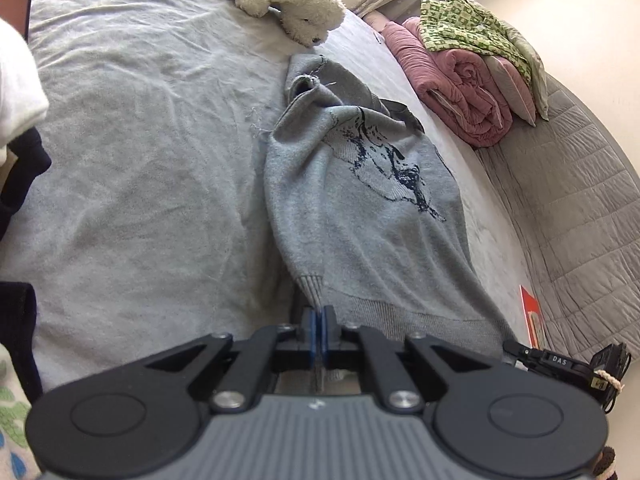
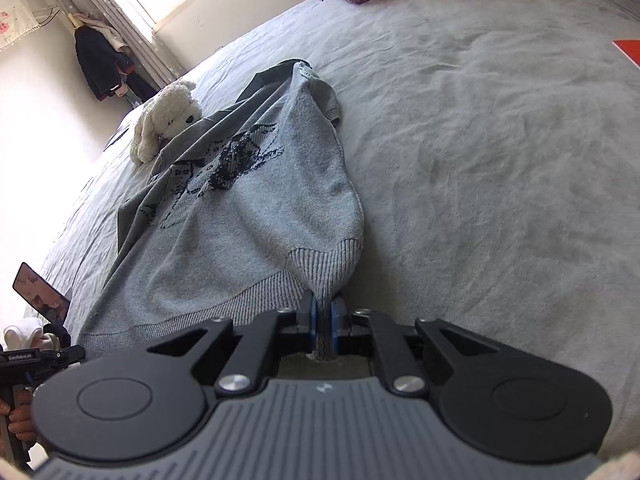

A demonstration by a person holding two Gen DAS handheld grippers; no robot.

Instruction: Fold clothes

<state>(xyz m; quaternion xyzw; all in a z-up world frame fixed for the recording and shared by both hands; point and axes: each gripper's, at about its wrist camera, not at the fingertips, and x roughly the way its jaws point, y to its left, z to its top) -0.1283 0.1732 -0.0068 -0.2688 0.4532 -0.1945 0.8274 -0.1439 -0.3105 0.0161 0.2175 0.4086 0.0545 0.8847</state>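
Grey sweater [image 1: 360, 216], two clamped tools

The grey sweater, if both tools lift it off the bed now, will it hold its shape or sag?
The grey sweater will probably sag: its knit already drapes in soft folds between the left tool and right tool. It looks light, bunching at each ribbed corner. The loose sleeve near the plush dog would likely dangle.

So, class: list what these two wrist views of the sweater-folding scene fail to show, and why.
- sweater sleeves: tucked under the body, both views.
- plush dog: lower part behind the sweater, right view.
- red object: cut by the bed edge, left view.
- phone screen: too small, right view.
- left gripper, right gripper: hem ends hidden between pads.
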